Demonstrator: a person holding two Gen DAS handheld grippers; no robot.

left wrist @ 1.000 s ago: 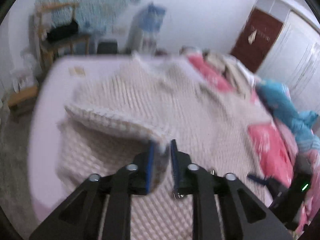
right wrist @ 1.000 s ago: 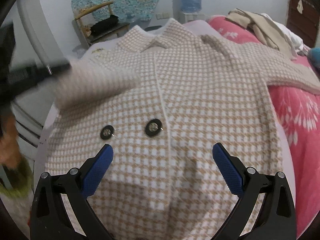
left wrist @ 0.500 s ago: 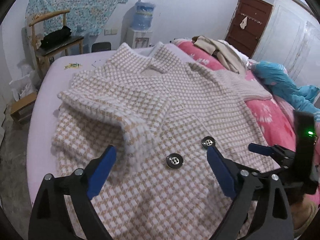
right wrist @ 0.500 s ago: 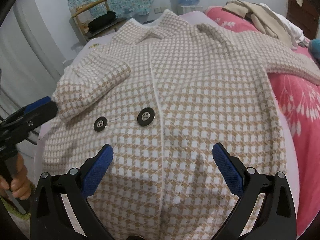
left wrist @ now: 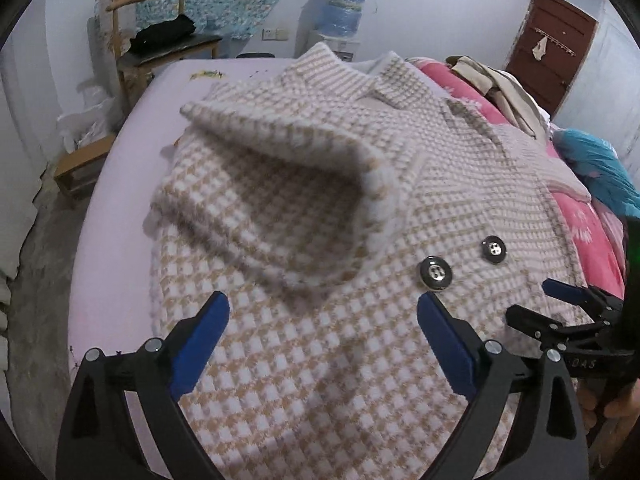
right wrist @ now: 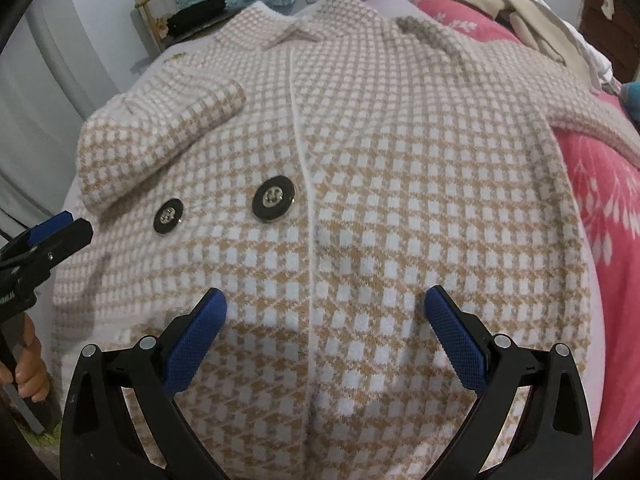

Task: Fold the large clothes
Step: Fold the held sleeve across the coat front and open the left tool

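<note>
The checked coat lies flat on the lilac bed, one sleeve folded across its chest; the left gripper is opening with nothing between its pads; the right gripper hangs released over the hem; two black buttons at eleven o'clock; pink quilt at three; wooden chair at ten.

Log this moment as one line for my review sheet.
stage: one sleeve folded onto coat front | left gripper: jaws opening, nothing between | right gripper: open, above coat hem | other sleeve: not yet folded
</note>
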